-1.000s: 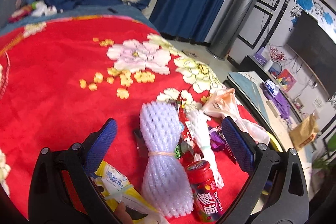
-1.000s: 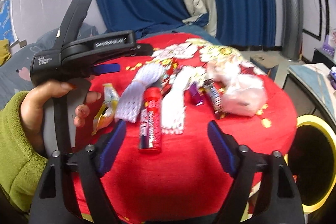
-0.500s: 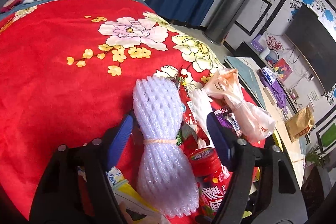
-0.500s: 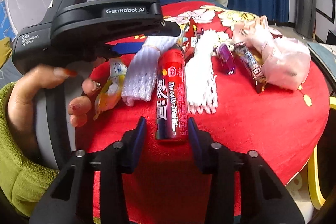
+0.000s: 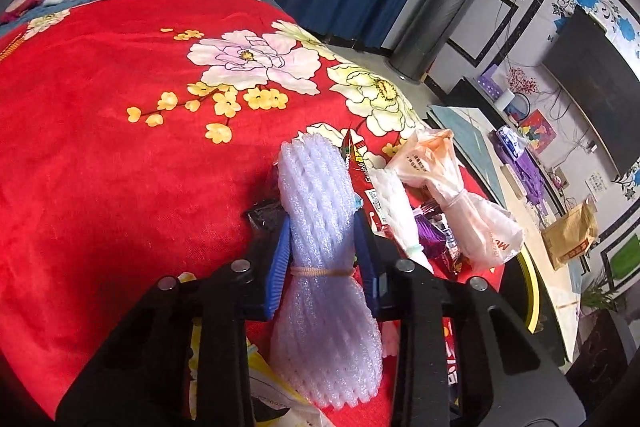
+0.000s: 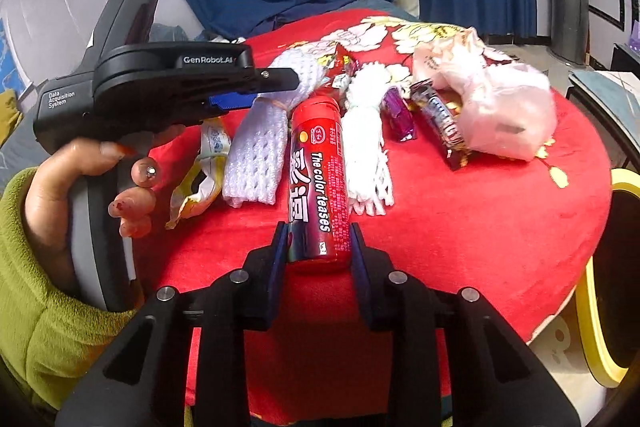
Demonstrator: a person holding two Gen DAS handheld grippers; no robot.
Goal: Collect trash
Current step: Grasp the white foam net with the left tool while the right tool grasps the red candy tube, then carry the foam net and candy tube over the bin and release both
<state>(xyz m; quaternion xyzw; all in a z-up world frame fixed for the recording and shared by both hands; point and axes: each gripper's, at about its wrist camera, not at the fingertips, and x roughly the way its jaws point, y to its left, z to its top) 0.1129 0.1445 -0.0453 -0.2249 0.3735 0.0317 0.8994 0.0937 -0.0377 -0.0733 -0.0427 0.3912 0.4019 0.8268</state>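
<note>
Red floral cloth (image 6: 460,227) carries the trash row. Foam net roll (image 5: 320,227) lies lengthwise away from the left gripper (image 5: 324,251), clamped at its banded waist. Candy tube (image 6: 318,179) lies likewise; the right gripper (image 6: 318,247) has just closed, probably pinching its near end.

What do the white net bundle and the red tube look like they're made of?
Net bundle: looks like soft expanded foam mesh, matte and slightly translucent, with open cells, cinched by a rubber band. Red tube: probably rigid plastic under a glossy printed wrap; highlights run along it.
</note>
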